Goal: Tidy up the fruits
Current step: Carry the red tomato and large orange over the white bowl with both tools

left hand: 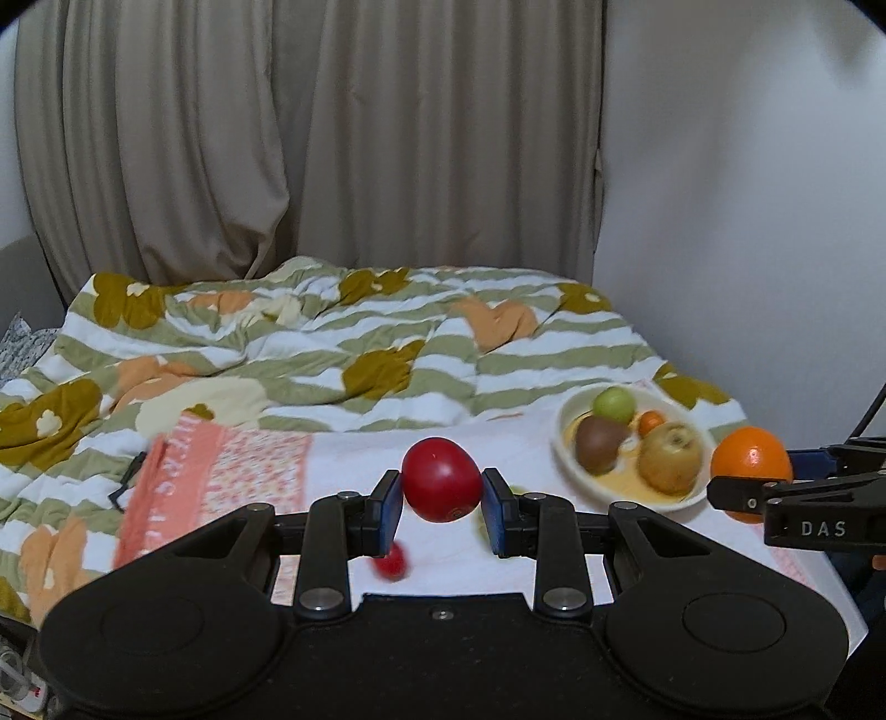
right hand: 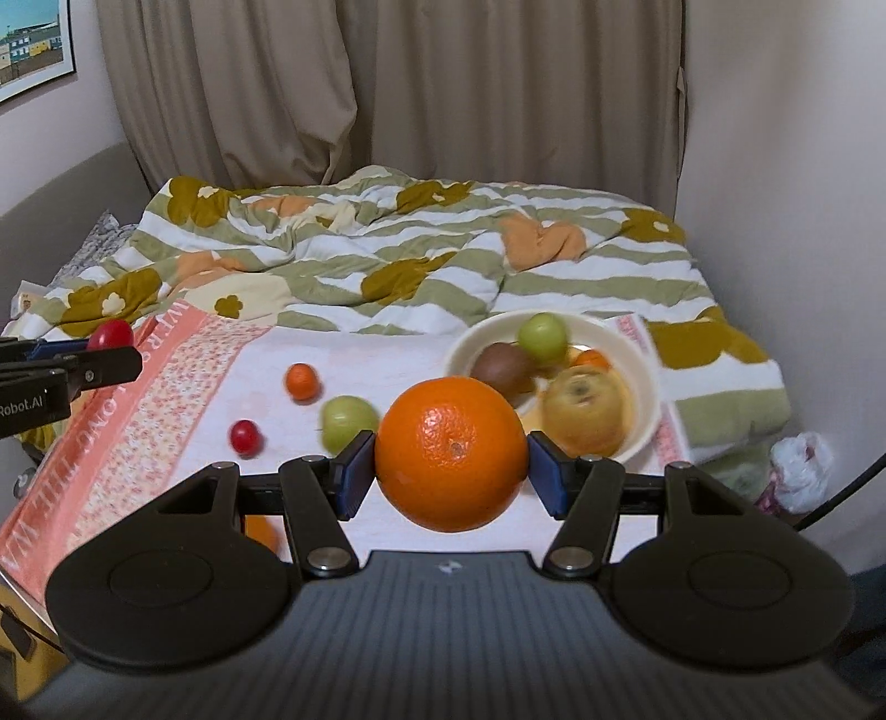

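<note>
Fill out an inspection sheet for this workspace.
Surface: white and pink towel spread on a bed.
Job's things: bowl holding four fruits; small orange, green fruit and small red fruit loose on the towel.
Clutter: plastic bag right of the bed.
Grippers: left gripper shut on red fruit; right gripper shut on big orange.
Cables: dark cable at the right edge.
Surroundings: striped quilt, curtain, framed picture.
</note>
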